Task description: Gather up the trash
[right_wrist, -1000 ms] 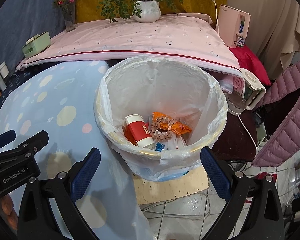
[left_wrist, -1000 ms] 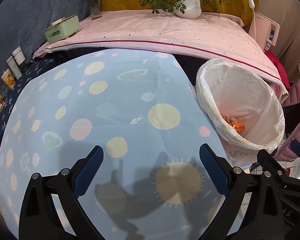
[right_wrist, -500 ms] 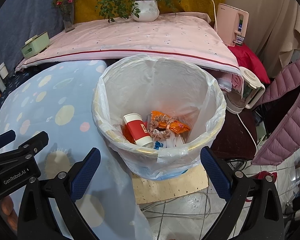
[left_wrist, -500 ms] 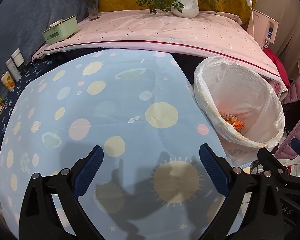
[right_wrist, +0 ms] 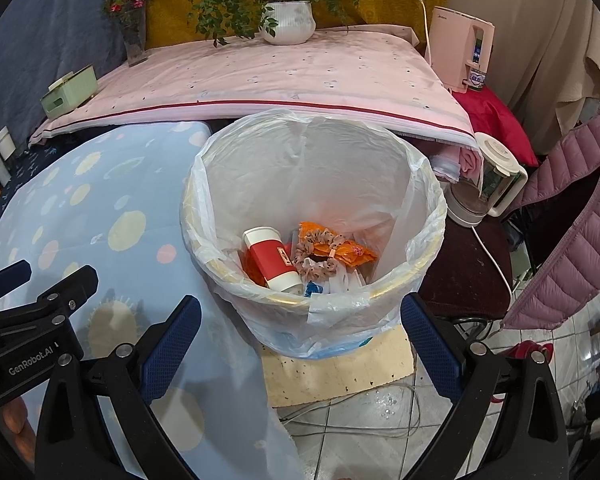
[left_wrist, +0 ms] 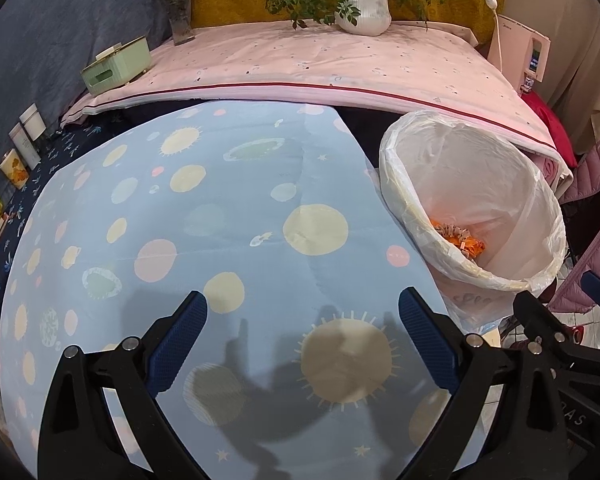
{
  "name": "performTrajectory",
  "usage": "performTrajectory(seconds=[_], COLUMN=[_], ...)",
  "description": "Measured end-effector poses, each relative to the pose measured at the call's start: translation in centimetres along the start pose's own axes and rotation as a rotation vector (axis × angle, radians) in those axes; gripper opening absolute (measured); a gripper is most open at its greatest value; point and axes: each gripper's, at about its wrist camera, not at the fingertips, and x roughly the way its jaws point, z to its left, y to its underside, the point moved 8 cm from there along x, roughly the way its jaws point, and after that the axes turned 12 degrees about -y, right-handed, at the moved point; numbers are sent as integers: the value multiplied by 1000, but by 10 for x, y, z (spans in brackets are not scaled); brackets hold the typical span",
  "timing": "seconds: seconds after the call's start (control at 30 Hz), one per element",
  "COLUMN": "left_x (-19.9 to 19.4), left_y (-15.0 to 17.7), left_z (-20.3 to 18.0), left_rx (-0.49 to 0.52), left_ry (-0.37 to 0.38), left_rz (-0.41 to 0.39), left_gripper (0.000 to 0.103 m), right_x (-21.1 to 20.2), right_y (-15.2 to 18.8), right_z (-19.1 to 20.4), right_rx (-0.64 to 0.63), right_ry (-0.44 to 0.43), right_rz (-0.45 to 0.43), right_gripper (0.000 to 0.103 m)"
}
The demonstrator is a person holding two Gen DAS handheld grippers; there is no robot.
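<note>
left tongs point(left_wrist: 302, 330): spread wide, nothing between the blue pads, hovering over the counter point(left_wrist: 236, 216) with its blue dotted cloth
right tongs point(right_wrist: 300, 334): spread wide, holding nothing, poised just above the near rim of the bin point(right_wrist: 316, 216)
bin: lined with a white bag, standing on the floor just beside the counter's right edge, on a pale board point(right_wrist: 340, 372)
trash: lies at the bottom of the bin; a red and white cup point(right_wrist: 274, 258) on its side, an orange wrapper point(right_wrist: 340, 250) with a ruffled scrunchie point(right_wrist: 314, 256) on it, and some white and blue scraps I cannot make out
seen from the left tongs: only the orange wrapper point(left_wrist: 460, 238) shows over the bin point(left_wrist: 472, 200) rim
behind: a pink-covered table with a potted plant point(right_wrist: 286, 20), a flower vase point(right_wrist: 134, 36) and a green box point(right_wrist: 68, 94)
right of bin: a kettle point(right_wrist: 486, 180) on a dark stand, its cord trailing to the tiled floor
</note>
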Motion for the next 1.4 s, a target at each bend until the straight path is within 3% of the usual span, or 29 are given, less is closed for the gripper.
performTrajectory(seconds=[1.4], left_x=[-4], left_y=[0], left_z=[-4], left_rx=[16], left_ry=[2], left_rz=[-12], left_gripper=[92], right_x=[-2], right_y=[2], right_z=[-3], right_rx=[4], right_ry=[5], right_rz=[1], right_gripper=[96])
